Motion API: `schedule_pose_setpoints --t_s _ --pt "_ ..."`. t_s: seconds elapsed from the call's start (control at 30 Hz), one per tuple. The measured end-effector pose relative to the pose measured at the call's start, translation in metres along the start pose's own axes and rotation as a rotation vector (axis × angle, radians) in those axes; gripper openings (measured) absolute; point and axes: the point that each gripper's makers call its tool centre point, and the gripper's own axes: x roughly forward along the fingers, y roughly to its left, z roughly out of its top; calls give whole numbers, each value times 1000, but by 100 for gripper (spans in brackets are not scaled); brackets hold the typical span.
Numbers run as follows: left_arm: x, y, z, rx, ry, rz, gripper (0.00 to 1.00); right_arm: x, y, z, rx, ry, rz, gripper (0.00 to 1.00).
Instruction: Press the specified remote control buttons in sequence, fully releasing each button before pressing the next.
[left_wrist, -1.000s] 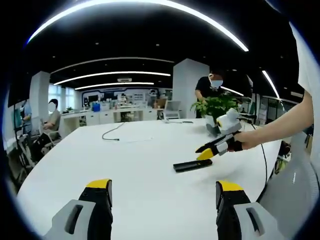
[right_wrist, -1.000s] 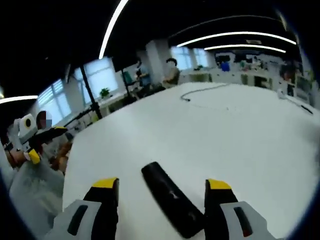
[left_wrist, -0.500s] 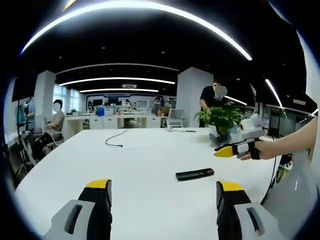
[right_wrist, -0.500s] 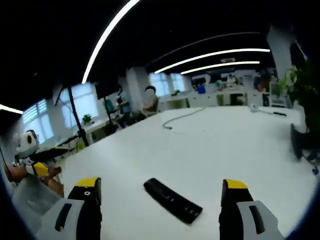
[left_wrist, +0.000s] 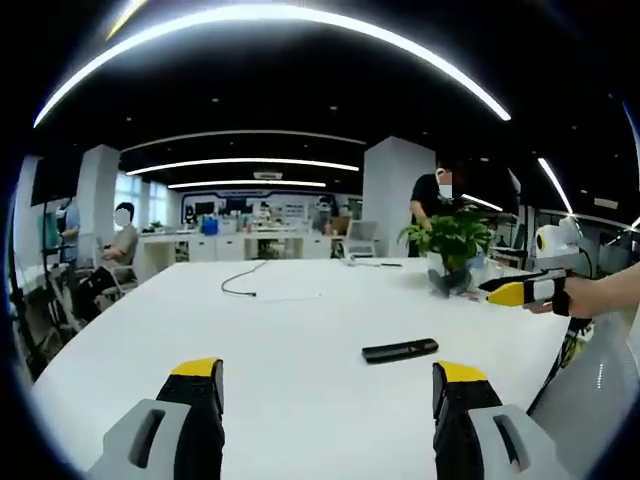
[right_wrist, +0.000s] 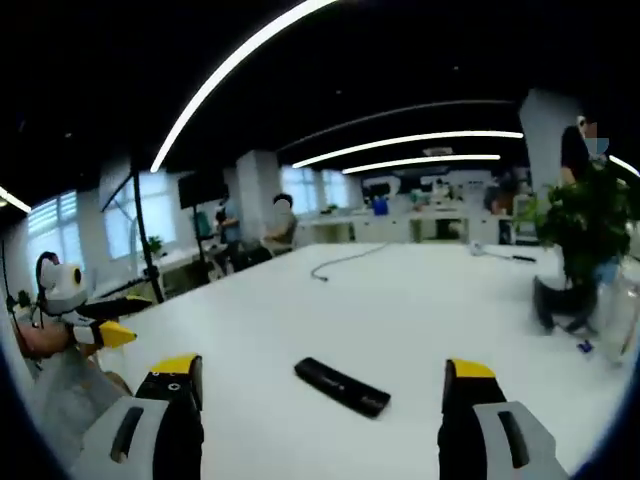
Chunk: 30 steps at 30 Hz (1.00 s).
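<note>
A black remote control lies flat on the white table, ahead of my left gripper and a little to its right. My left gripper stands open with nothing between its jaws. The right gripper comes in from the right edge of the left gripper view, held in a hand above the table's edge. In the right gripper view the remote control lies ahead between the wide-open jaws of my right gripper, well clear of them. The left gripper appears at the left edge there.
A potted plant stands on the table behind the remote. A dark cable trails across the far part of the table. People sit and stand at desks beyond. The table's near edge curves at the right.
The right gripper has drawn back from the remote and risen, away to the right. Both views have lifted and levelled, so the remote looks farther off. The remote has not moved.
</note>
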Motion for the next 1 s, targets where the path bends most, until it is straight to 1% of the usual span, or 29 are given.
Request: schedule_pose_setpoints --t_s 0.1,0.27,0.37,0.43,0.57,0.6,0.7,0.73,0.8,0.9,0.97,1.0 --pt "0 -1 1 -3 -9 -7 89 -13 0 -2 -16 21 -19 99" --pt "0 -5 1 14 -4 -23 89 -33 2 -1 -36 21 -63 99" --pt "-1 -6 1 8 -4 -28 89 -45 5 -2 -19 8 -86 99" --pt "-1 -6 0 2 -1 -31 89 -49 7 -4 -1 12 -85 99" --pt "0 -7 -2 5 10 -37 89 -55 12 -8 -1 23 -91 99" --pt "0 -7 -2 7 10 -36 89 -58 7 -10 6 19 -95 99" --pt "0 -6 -3 3 14 -31 89 -60 11 -13 28 7 -100 99" --pt "0 -6 -4 2 15 -31 89 -59 8 -15 27 7 -103 99" --pt "0 -6 -4 3 18 -34 89 -57 8 -18 22 26 -102 99" --pt "0 -8 -5 6 21 -41 88 -57 4 -21 26 32 -101 99" --pt "0 -7 -6 -1 24 -37 88 -60 0 -23 43 25 -103 99" --pt "0 -6 -4 -4 17 -33 88 -61 -2 -20 63 5 -113 99"
